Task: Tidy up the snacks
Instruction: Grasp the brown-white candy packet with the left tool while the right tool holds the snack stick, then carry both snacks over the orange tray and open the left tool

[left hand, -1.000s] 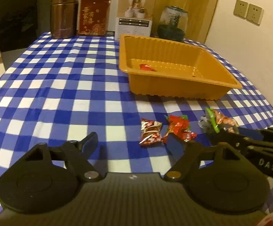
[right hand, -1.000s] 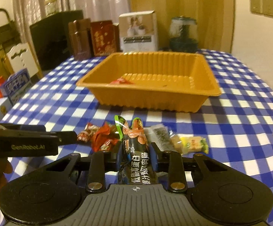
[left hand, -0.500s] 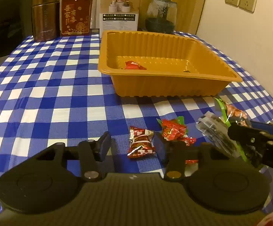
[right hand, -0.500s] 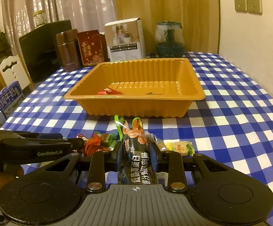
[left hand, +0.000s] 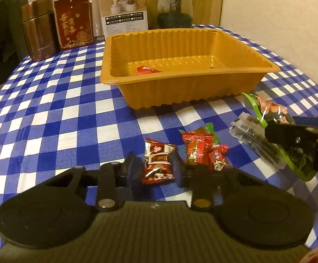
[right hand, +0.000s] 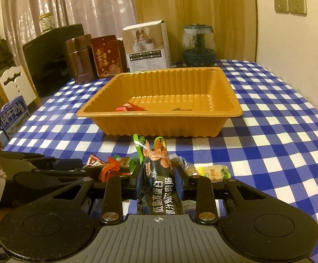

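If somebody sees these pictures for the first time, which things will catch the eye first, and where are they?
The big orange tray in the middle of the blue checked tablecloth, with a red snack already inside. In front of it, the right gripper holds a dark sausage packet, and the left gripper has just been closing around a red-brown candy.

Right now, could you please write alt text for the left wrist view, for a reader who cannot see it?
The left gripper has just been closing its jaws around a red-and-white candy on a blue checked tablecloth. Beside it lie more red candies, and the right gripper holds a dark sausage packet. Behind stands an orange tray with one red candy inside.
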`<action>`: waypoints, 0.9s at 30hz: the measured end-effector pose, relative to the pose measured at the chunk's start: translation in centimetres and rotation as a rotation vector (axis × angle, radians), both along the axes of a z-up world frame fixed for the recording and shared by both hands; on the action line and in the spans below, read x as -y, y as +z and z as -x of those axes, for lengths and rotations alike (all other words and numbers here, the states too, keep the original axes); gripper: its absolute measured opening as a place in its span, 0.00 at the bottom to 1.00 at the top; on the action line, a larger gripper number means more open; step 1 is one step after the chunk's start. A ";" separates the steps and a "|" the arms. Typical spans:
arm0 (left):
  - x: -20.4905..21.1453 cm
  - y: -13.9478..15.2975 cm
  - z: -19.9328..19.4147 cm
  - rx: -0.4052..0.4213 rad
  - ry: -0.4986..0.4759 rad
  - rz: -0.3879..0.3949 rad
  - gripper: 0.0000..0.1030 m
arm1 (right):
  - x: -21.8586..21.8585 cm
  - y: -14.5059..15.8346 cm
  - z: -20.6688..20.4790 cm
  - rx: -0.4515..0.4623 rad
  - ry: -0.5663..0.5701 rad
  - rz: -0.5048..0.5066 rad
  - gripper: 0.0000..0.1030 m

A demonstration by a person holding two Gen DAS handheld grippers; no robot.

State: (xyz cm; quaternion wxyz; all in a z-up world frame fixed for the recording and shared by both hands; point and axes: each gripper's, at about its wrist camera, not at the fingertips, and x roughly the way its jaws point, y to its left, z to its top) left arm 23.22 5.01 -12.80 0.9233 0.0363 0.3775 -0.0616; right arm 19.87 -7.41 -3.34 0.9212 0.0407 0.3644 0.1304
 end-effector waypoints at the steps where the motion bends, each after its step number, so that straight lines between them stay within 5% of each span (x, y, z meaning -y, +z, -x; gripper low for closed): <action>1: 0.0 0.0 0.0 0.000 0.000 0.002 0.24 | 0.0 0.0 0.0 0.000 -0.001 0.000 0.30; 11: -0.8 0.7 0.7 -0.002 0.040 0.043 0.22 | -0.1 0.4 -0.1 0.007 -0.007 -0.008 0.30; 27: 0.0 6.4 1.0 0.086 0.026 0.138 0.22 | 0.8 3.4 -1.1 0.081 -0.036 -0.021 0.30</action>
